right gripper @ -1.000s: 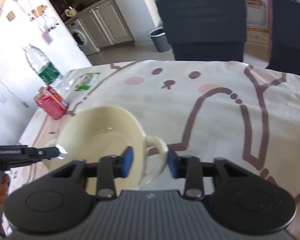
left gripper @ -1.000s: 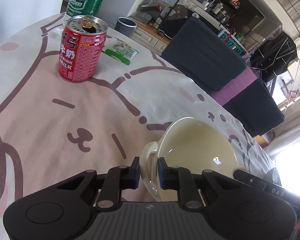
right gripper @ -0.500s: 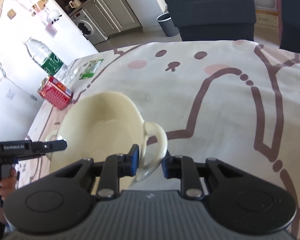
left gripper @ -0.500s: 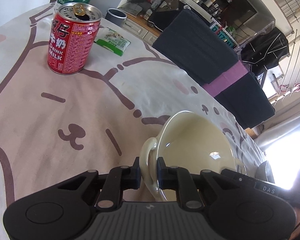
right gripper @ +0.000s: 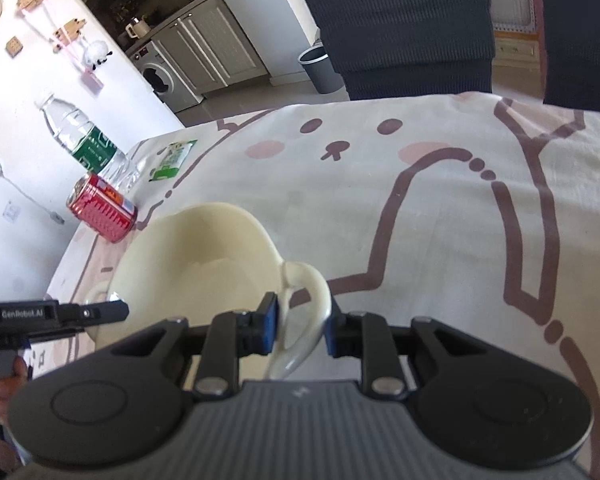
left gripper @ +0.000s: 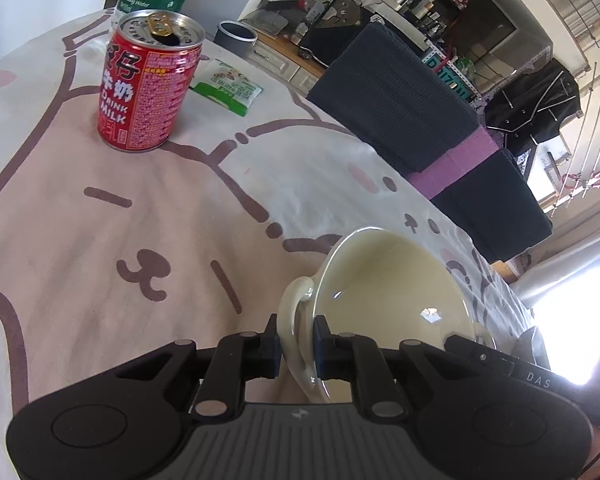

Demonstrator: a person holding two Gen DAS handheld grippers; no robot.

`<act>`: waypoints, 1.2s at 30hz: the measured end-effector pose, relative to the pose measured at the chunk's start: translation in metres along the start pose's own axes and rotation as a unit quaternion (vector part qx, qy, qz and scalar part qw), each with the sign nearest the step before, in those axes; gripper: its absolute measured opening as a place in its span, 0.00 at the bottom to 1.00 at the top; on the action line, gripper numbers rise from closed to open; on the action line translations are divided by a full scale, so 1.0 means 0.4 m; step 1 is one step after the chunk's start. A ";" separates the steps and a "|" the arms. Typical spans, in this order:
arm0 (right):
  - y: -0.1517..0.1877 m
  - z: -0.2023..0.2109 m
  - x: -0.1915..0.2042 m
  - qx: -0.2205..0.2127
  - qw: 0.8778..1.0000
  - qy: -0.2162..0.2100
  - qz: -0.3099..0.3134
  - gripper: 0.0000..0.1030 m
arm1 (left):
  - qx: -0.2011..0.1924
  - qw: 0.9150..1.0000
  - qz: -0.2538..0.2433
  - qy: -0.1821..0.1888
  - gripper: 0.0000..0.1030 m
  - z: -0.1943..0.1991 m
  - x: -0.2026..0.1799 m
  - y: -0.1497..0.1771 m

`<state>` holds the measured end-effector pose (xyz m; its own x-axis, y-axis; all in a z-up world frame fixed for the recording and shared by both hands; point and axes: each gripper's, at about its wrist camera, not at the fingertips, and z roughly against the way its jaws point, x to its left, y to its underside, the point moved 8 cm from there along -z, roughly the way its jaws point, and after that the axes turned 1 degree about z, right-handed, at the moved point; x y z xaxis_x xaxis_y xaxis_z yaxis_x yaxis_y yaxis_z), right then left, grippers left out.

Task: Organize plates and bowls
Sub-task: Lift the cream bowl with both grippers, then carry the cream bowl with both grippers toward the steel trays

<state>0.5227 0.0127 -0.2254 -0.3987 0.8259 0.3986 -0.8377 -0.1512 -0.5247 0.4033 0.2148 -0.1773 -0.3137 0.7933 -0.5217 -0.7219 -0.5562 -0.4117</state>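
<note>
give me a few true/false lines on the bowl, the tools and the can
1. Each tool grips one bowl handle: left tool, right tool. True.
2. The bowl holds soup. False: it is empty.
3. The can lies tipped over. False: it stands upright, opened.
4. A green packet lies past the can. True.
5. The bottle is in the bowl. False: it stands behind the can.
</note>
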 end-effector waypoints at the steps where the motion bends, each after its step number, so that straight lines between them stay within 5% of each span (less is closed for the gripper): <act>1: 0.001 0.006 0.000 -0.002 1.000 0.001 0.003 0.27 | -0.003 1.000 -0.002 0.002 0.16 0.004 -0.006 -0.001; 19: 0.027 0.330 0.019 -0.101 0.995 0.018 0.013 0.26 | -0.034 0.995 -0.056 0.076 0.16 0.178 -0.209 0.053; 36: 0.266 0.645 0.019 -0.171 0.984 0.044 -0.032 0.25 | -0.019 0.987 -0.104 0.124 0.16 0.344 -0.326 0.290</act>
<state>0.3343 -0.1373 -0.0842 -0.3018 0.8742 0.3804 -0.6797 0.0825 -0.7289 0.2754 0.0810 -0.0542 0.0030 0.8087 -0.5882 -0.7291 -0.4008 -0.5548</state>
